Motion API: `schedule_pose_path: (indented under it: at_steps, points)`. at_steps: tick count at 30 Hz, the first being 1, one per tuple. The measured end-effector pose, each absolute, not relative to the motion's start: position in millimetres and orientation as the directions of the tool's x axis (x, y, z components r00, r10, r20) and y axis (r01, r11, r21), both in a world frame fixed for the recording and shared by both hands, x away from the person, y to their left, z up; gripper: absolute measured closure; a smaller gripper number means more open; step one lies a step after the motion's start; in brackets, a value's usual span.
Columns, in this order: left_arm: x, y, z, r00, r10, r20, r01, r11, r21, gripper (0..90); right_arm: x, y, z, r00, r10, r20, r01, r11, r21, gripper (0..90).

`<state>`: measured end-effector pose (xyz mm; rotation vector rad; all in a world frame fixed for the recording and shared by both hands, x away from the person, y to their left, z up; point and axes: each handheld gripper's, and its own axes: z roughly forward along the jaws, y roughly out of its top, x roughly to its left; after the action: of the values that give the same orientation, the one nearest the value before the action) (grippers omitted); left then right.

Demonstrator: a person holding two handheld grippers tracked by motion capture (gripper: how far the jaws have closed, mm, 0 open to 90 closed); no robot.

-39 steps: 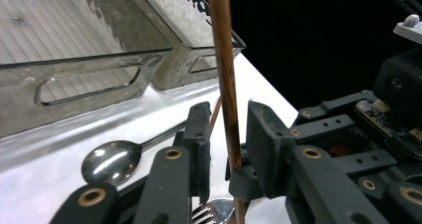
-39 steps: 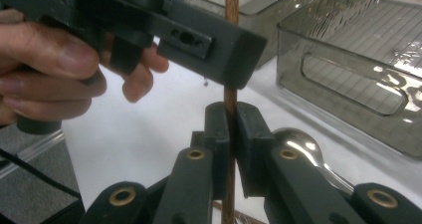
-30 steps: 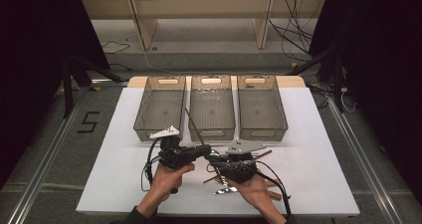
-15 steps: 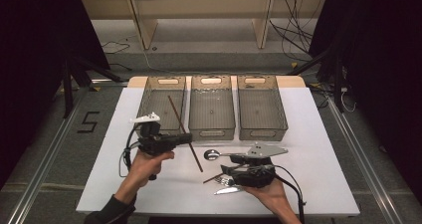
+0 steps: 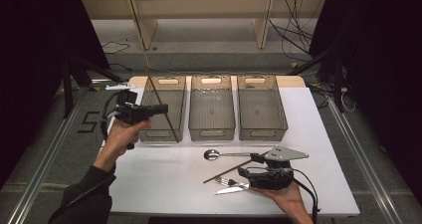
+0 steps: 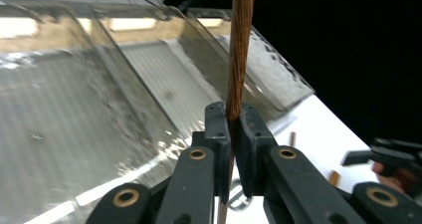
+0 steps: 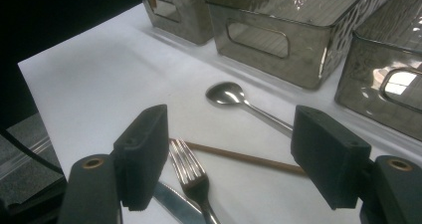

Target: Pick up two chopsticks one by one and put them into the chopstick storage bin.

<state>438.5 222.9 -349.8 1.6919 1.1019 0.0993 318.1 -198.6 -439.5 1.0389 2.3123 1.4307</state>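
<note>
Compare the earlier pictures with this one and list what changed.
The left gripper, shut on a chopstick, carried it up from the table's middle, leftward and back, to above the left bin. The right gripper slid slightly right; its jaws have just been opening, gripping nothing, over the fork. The spoon, knife, second chopstick and other bins stayed put.
</note>
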Motion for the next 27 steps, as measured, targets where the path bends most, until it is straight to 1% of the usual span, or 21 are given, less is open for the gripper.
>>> schedule_pose_path:
  at_steps: [7, 16, 27]
  points:
    - [459, 234, -341, 0.538, 0.735, -0.412, 0.609, -0.001, 0.793, 84.6, 317, -204, -440, -0.713, 0.68, 0.171, 0.45, 0.257, 0.855, 28.0]
    - [480, 245, -338, 0.485, 0.776, -0.404, 0.595, 0.047, 0.803, 84.7, 317, -211, -442, -0.708, 0.686, 0.169, 0.45, 0.254, 0.856, 24.8]
    - [502, 241, -355, 0.444, 0.798, -0.408, 0.63, 0.046, 0.776, 84.6, 316, -212, -443, -0.707, 0.687, 0.17, 0.451, 0.252, 0.856, 22.9]
